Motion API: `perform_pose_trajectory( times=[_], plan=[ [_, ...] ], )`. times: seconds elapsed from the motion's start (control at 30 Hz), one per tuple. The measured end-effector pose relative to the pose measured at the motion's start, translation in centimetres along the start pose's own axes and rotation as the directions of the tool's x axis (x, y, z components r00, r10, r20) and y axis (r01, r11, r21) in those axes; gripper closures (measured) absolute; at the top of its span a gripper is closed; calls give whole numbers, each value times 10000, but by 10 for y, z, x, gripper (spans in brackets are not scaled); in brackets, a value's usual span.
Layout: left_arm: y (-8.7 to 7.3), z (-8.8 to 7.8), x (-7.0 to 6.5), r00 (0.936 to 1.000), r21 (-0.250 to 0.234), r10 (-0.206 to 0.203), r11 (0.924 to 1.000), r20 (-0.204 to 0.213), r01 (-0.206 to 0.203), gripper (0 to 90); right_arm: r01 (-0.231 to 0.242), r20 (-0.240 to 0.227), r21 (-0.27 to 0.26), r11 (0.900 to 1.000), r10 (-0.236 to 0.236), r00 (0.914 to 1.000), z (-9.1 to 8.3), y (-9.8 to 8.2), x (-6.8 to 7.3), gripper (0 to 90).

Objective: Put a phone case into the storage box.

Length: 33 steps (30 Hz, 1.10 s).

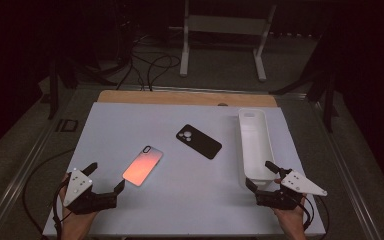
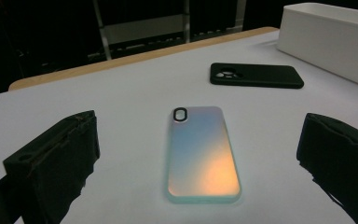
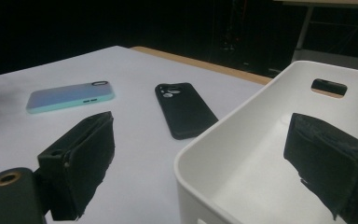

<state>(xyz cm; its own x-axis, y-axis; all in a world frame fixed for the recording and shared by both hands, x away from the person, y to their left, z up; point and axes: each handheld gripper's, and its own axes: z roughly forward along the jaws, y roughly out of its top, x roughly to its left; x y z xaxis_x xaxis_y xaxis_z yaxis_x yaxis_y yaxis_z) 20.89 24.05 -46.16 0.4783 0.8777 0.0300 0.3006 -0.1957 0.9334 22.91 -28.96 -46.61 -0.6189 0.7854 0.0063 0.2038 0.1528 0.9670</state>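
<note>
Iridescent phone case [image 1: 142, 165]: lies flat on the white counter [image 1: 130, 125], left of centre in the high view, camera cut-out toward the far edge; surface shows an orange-to-pale-blue sheen.
Iridescent phone case, left gripper view [image 2: 203, 153]: centre of the frame, between the two black jaws and ahead of them, touched by neither.
Black phone case [image 1: 199, 141]: flat on the counter at the middle of the high view, camera cut-out at its upper-left end; apart from the iridescent phone case, to its upper right.
White bin [image 1: 267, 145]: long, narrow, open-topped, on the right part of the counter, long axis running from near to far; handle slot in its far end wall.
Left hand-held gripper [image 1: 104, 176]: lower left of the high view, held by a hand, jaws spread wide, nothing between them; its tips are near the iridescent phone case's near end.
Right hand-held gripper [image 1: 261, 174]: lower right of the high view, jaws spread wide and holding nothing.
Right hand-held gripper, right gripper view [image 3: 200, 172]: one jaw outside the white bin's near corner, the other over its interior.
</note>
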Motion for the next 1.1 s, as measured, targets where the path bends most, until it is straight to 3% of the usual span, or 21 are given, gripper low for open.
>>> perform_pose_trajectory(
  times=[0.27,0.37,0.4,0.47,0.53,0.6,0.7,0.77,0.8,0.97,1.1],
  plan=[
    [2,0,6,9998,796,-157,9967,-124,166,0,171,-28,198,9997,-171,9999,3,-2,6,85],
    [7,6,7,9999,1567,17,9876,-103,0,0,163,-20,196,9997,-163,9999,4,-2,6,85],
    [9,9,7,9996,1893,59,9819,-291,-3,0,150,4,206,9997,-150,9999,4,-2,6,85],
    [13,19,9,9981,2778,60,9606,-605,110,9,110,15,219,9997,-110,9999,5,-3,5,85],
    [16,29,10,9992,3146,40,9492,-405,90,9,72,5,202,9998,-73,10000,4,-3,4,85],
    [19,43,10,9989,3712,167,9286,-441,9,15,66,46,184,9998,-66,10000,4,-3,4,85],
    [24,63,7,9994,4373,313,8991,-157,-212,15,48,72,185,9998,-50,10000,4,-3,3,85],
    [26,75,3,9981,4654,585,8841,-214,-418,15,39,74,162,9999,-40,10000,4,-3,3,85],
    [26,75,3,9981,4654,585,8841,-214,-418,19,39,74,162,9999,-40,10000,4,-3,3,85],
    [26,101,-1,9983,5343,562,8434,161,-560,15,-21,131,122,9999,19,9999,2,-3,1,85],
    [22,116,-3,9980,5884,435,8062,456,-620,0,-28,144,128,9999,27,9999,2,-3,1,85]
  ],
)
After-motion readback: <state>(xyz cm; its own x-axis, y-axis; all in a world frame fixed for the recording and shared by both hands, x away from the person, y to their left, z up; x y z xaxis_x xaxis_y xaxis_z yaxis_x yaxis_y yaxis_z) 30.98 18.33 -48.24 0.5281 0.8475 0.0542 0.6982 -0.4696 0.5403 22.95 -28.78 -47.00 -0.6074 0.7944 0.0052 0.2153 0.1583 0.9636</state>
